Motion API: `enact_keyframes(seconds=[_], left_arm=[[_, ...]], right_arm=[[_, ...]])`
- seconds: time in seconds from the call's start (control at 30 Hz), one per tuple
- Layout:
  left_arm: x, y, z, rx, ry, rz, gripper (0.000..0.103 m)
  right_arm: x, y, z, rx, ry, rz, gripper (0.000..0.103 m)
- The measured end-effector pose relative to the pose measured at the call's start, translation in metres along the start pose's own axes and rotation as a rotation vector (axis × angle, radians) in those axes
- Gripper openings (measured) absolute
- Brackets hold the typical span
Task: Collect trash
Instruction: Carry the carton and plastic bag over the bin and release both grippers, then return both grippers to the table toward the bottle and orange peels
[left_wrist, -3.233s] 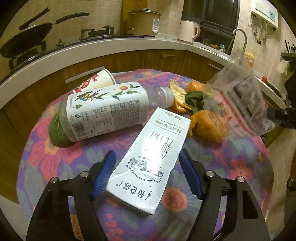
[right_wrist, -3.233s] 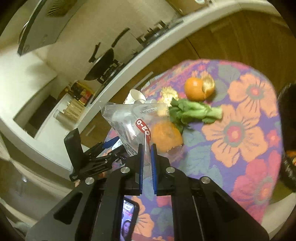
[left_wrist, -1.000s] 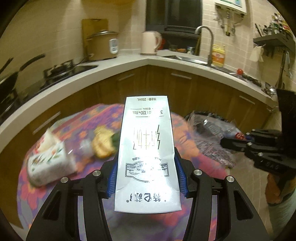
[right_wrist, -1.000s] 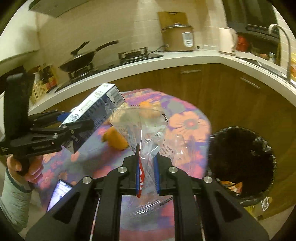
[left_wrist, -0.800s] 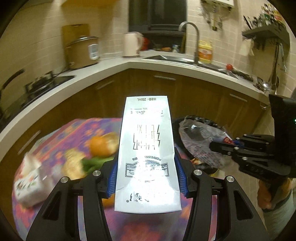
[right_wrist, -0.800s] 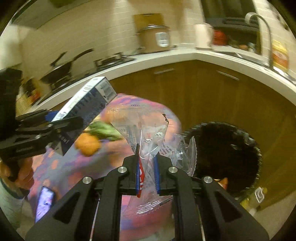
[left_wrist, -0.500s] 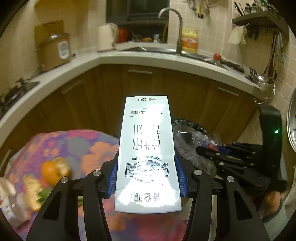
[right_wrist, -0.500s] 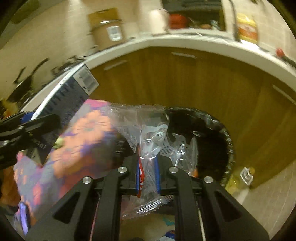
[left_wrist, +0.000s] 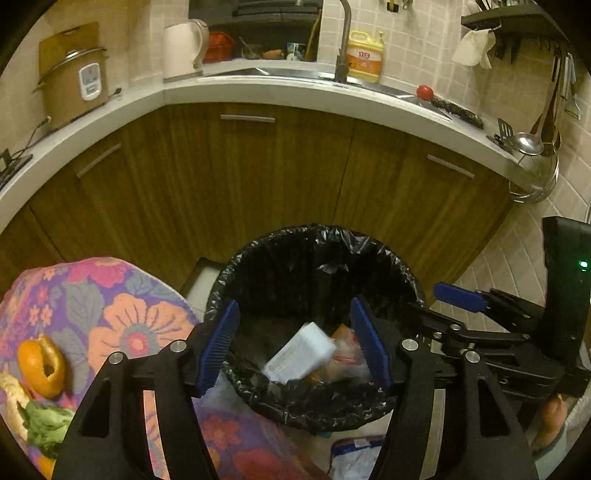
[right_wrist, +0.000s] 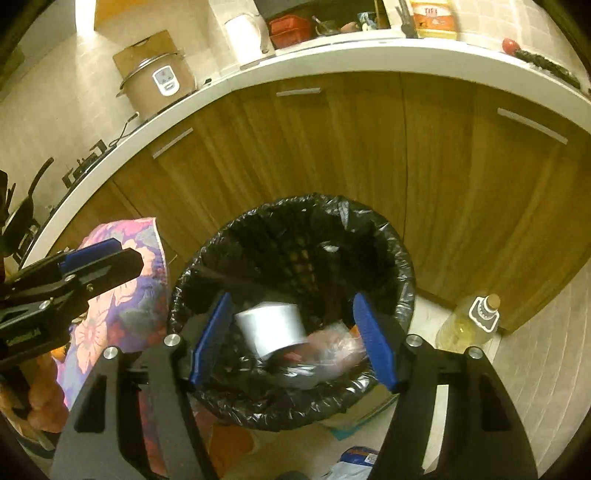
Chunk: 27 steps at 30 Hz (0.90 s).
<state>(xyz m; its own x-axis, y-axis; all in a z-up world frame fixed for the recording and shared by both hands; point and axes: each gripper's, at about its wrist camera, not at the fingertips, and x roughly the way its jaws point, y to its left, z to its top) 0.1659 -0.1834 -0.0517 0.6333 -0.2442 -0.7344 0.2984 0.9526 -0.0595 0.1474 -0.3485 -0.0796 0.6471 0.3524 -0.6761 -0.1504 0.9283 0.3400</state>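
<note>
Both grippers hang over a bin lined with a black bag (left_wrist: 314, 254) (right_wrist: 384, 236). The jaws of my left gripper (left_wrist: 295, 349) are opening, with nothing pressed between the pads. Below them the white carton (left_wrist: 299, 352) (right_wrist: 271, 325) lies blurred inside the bin. My right gripper (right_wrist: 293, 338) has its jaws opening too, and the clear plastic bag (right_wrist: 332, 345) (left_wrist: 349, 356) sits loose in the bin beside the carton. In the left wrist view the right gripper (left_wrist: 458, 299) comes in from the right; in the right wrist view the left gripper (right_wrist: 92, 254) comes in from the left.
The table with the flowered cloth (left_wrist: 122, 317) stands left of the bin, bearing an orange peel (left_wrist: 40, 363) and green leaves (left_wrist: 46, 424). Wooden cabinets (left_wrist: 280, 173) curve behind the bin. An oil bottle (right_wrist: 469, 321) stands on the floor at right. A wrapper (left_wrist: 354, 454) lies on the floor.
Both grippers swung from the table to above the bin. The left one let go of the carton and the right one let go of the plastic bag; both now lie in the bin.
</note>
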Motion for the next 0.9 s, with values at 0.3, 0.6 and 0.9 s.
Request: enact_keyframes(seconds=[0.3, 0.6, 0.9], left_arm=[[-0.051, 0.020, -0.005, -0.045, -0.099, 0.059, 0.066], [-0.145, 0.081, -0.039, -0.172, -0.274, 0.232, 0.072], [-0.215, 0.150, -0.092, -0.320, -0.355, 0.396, 0.074]], right_arm=[[-0.033, 0.055, 0.004, -0.104, -0.095, 0.044, 0.064], [-0.045, 0.148, -0.009, -0.256, -0.148, 0.143, 0.064], [-0.031, 0.244, -0.034, -0.384, -0.115, 0.253, 0.064]])
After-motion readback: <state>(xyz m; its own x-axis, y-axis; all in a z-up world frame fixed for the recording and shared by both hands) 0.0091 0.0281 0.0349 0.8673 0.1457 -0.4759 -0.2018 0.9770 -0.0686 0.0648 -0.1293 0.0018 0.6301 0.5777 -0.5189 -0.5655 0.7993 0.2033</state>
